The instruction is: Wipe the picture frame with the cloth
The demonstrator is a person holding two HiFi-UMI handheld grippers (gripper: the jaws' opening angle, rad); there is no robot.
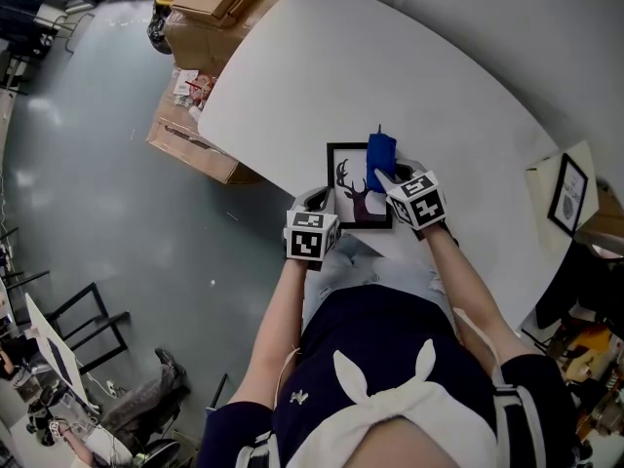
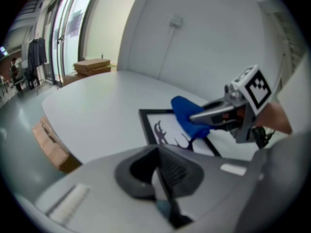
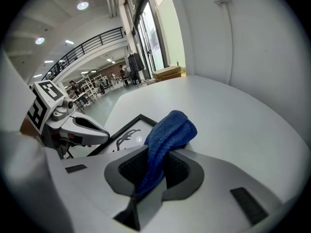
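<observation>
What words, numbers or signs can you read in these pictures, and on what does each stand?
No text is readable.
Second frame, at right: print too small to read.
Picture frame: deer silhouette, no words.
Marker cubes: black-and-white square codes, no letters.
Papers on the boxes: too small to read.

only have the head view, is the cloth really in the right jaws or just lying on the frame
observer: yes, the right gripper's jaws pinch the blue cloth, its bunched end poking out ahead.
operator: left one holding the frame
observer: no, the left gripper is shut on nothing; the picture frame lies flat just ahead.
operator: cloth touching it
observer: from the left gripper view, its lower end seems to rest on the frame's right part.
</observation>
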